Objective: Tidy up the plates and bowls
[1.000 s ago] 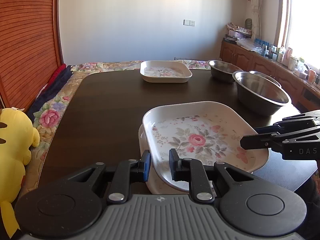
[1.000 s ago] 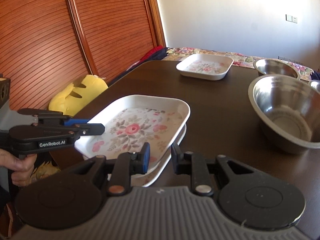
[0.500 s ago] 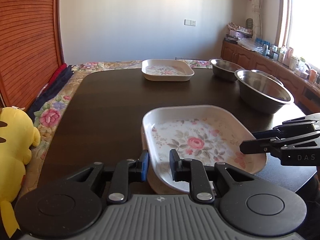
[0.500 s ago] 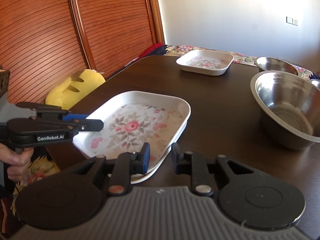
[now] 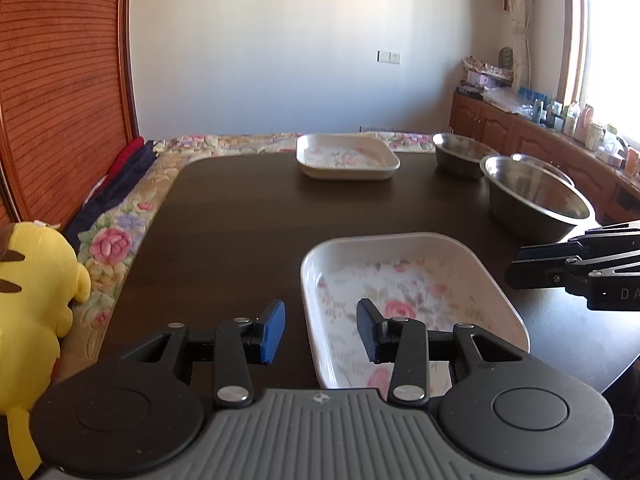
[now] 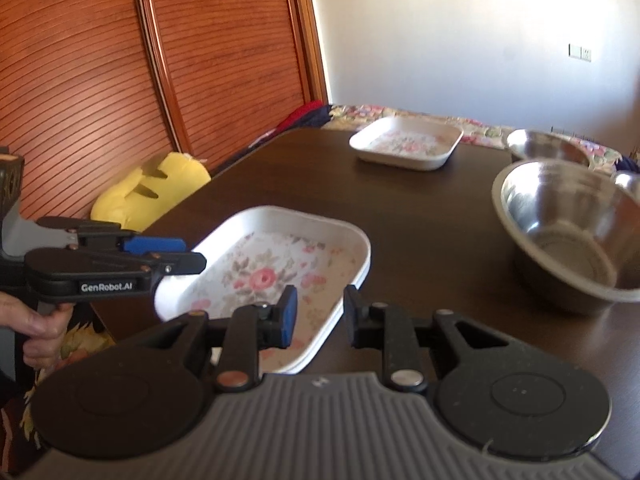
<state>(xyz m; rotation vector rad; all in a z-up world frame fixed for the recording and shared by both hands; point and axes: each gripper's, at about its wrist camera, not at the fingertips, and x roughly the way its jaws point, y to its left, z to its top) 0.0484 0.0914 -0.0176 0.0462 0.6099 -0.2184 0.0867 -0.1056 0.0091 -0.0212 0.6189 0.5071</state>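
Two flowered plates (image 5: pixel 404 280) sit stacked at the near edge of the desk (image 5: pixel 248 216). The left tool (image 5: pixel 320 330) straddles their left rim, jaws opening, gripping nothing; the right tool (image 6: pixel 318 312) brackets the right rim, pads clear.

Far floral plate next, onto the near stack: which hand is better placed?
Probably left: the far floral plate lies almost straight ahead of the left gripper, whose jaws are opening off the near stack; the steel bowl flanks the right gripper.
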